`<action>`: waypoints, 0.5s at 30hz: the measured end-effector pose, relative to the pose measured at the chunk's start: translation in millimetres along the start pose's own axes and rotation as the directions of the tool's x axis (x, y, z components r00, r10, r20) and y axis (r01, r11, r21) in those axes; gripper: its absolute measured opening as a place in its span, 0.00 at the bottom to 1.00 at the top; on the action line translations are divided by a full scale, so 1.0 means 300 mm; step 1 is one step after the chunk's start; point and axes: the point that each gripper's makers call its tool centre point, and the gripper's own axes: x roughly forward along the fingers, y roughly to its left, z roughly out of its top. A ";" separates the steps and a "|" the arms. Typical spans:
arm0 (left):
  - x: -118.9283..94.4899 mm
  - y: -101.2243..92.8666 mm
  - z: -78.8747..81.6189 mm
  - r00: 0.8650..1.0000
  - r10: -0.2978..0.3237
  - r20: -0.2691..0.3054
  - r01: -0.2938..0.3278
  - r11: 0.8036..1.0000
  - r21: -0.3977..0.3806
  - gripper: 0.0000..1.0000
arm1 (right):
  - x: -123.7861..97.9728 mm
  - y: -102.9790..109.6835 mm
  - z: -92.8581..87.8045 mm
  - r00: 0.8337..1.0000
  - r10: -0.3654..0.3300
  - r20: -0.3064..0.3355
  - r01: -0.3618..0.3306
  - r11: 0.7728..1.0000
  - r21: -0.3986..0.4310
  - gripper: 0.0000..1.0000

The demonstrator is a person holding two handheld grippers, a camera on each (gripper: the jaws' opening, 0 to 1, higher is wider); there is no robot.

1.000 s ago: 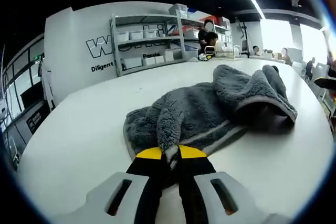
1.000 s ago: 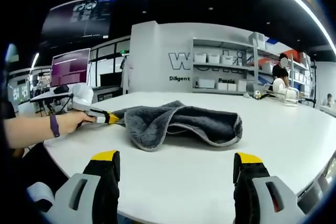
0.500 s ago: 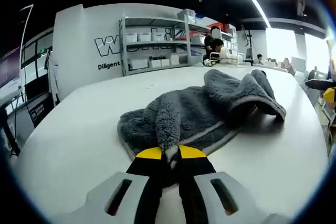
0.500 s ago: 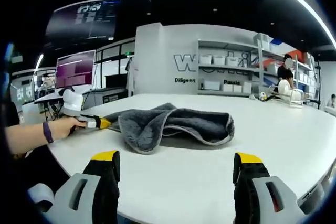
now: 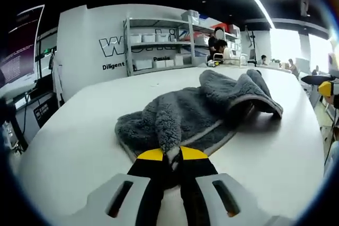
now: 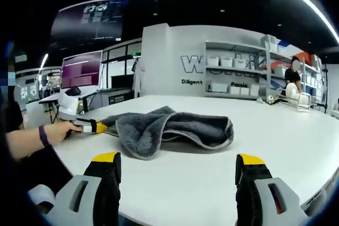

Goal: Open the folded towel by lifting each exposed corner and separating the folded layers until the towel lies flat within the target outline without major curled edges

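A fluffy grey towel [image 5: 201, 109] lies bunched and partly folded on the white table [image 5: 79, 136]. My left gripper [image 5: 173, 154] is shut on the towel's near corner, with the fabric pinched between its yellow-tipped jaws. In the right gripper view the towel [image 6: 169, 129] sits left of centre, and the left gripper [image 6: 94, 127], held by a person's hand [image 6: 55, 130], grips its left end. My right gripper [image 6: 177, 160] stands open in front of the towel, well short of it, nothing between its jaws.
Shelving with white bins [image 5: 159, 43] stands against the far wall, with people [image 5: 220, 46] at desks beyond. Monitors [image 6: 82, 70] stand at the left. The table's bare surface [image 6: 286, 141] stretches wide on the towel's right.
Both views have shifted slightly. The left gripper has drawn the towel's corner a little farther left in the right gripper view, with the towel following. The right gripper stays open.
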 end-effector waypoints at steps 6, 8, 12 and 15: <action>-0.029 -0.004 -0.010 1.000 0.000 0.009 0.000 1.000 -0.025 0.09 | 0.034 0.025 -0.007 1.000 0.023 -0.007 -0.023 1.000 -0.002 0.91; -0.033 -0.007 -0.011 1.000 0.001 0.012 -0.001 1.000 -0.024 0.09 | 0.048 0.038 -0.016 0.999 0.040 -0.023 -0.040 0.999 -0.001 0.91; -0.041 -0.009 -0.013 1.000 0.000 0.019 0.001 0.999 -0.043 0.11 | 0.059 0.057 -0.010 0.998 0.064 -0.025 -0.064 0.998 0.003 0.91; -0.046 -0.006 -0.015 1.000 0.008 0.020 -0.007 0.998 -0.064 0.15 | 0.059 0.069 -0.004 0.997 0.071 -0.020 -0.071 0.997 -0.002 0.91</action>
